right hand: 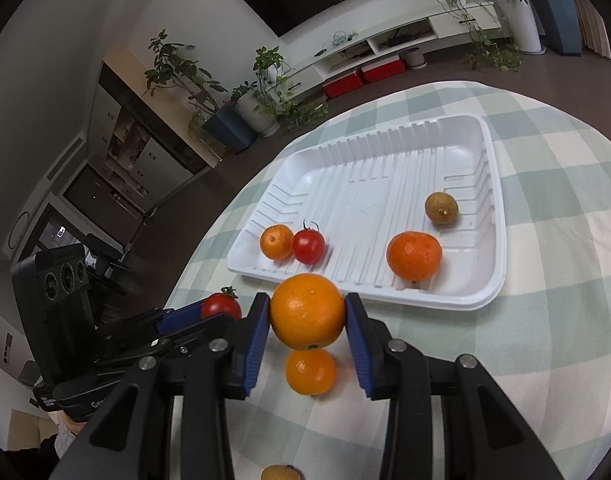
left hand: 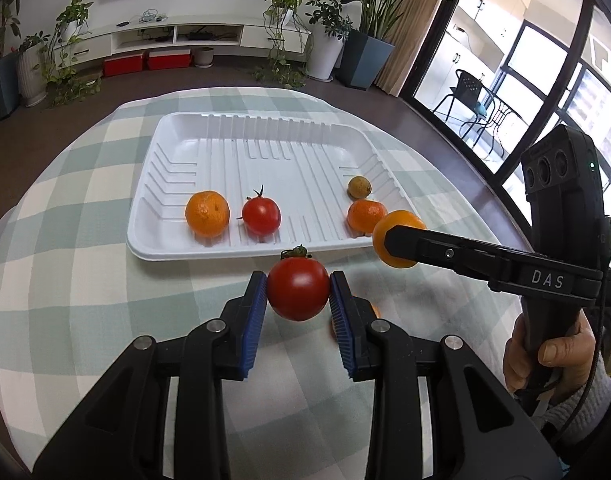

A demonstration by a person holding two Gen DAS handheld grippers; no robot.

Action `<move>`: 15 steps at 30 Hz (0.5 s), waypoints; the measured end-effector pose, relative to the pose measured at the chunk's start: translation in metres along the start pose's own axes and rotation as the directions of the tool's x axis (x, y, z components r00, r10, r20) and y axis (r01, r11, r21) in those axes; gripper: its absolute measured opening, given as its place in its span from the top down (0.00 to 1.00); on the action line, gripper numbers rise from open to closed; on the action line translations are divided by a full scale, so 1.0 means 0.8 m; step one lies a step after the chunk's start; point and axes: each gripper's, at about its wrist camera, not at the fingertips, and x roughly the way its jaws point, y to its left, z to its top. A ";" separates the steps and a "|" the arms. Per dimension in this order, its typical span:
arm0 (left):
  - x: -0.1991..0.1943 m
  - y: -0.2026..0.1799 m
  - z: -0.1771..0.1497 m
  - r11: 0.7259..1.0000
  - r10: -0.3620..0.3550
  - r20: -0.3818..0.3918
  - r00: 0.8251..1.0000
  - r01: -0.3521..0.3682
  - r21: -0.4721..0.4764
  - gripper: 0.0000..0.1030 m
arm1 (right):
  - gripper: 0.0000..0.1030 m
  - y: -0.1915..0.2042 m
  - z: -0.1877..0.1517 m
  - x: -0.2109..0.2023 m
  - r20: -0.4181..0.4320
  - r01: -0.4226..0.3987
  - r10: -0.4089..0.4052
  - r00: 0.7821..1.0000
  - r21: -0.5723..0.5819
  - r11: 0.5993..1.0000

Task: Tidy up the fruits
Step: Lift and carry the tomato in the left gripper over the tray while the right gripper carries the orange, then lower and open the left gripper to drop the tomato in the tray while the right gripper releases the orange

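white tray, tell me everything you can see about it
The white tray is a shallow rectangle with rounded corners, a rolled rim and a ribbed floor; it looks like thin foam or plastic. It lies flat on the checked tablecloth. Inside rest two oranges, a tomato and a small brownish fruit. Neither tongs touch it.

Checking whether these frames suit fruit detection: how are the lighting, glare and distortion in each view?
Left wrist view: bright daylight from the windows, a glare spot on the held tomato, strong fisheye bending the white tray. Right wrist view: dark vignetted corners, dim room at left, the held orange evenly lit and sharp.
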 end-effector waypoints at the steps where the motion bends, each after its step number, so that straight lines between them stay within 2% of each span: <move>1: 0.003 0.002 0.005 1.000 0.001 0.000 1.000 -0.001 0.000 0.71 | 0.61 0.000 0.004 0.002 0.002 0.004 -0.004 1.000 -0.003 1.000; 15: 0.049 0.030 0.067 1.000 0.029 -0.010 1.000 -0.029 -0.012 0.71 | 0.60 -0.026 0.054 0.032 0.003 0.044 -0.044 0.999 -0.007 0.999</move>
